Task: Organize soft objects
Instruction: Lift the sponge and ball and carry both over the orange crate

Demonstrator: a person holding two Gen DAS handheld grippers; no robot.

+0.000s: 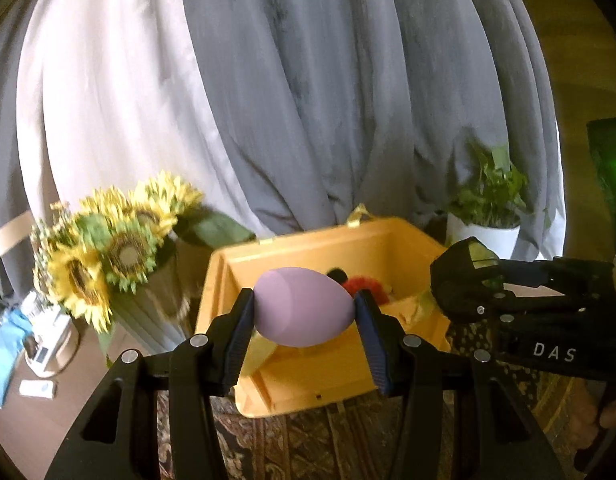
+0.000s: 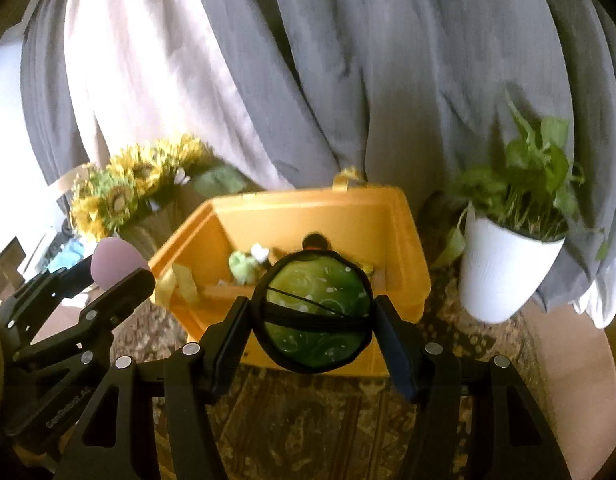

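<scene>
- My left gripper (image 1: pixel 303 312) is clamping a lilac egg-shaped sponge (image 1: pixel 303 306) over the yellow bin's (image 1: pixel 328 376) near edge.
- My right gripper (image 2: pixel 314 318) is clamping a green ball (image 2: pixel 314 312) above the same edge.

A lilac egg-shaped sponge (image 1: pixel 303 306), a swirled green ball in black netting (image 2: pixel 314 316), an orange-yellow plastic bin (image 2: pixel 400 240), yellow sunflowers (image 1: pixel 107 248).

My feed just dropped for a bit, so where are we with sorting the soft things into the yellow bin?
Done: a few soft toys, one green, already lie in the yellow bin. In hand: the left gripper is shut on the purple egg-shaped sponge, and the right gripper on the green ball; both are in front of the bin, not released. Left: dropping both in. Anything else outside isn't visible.
</scene>
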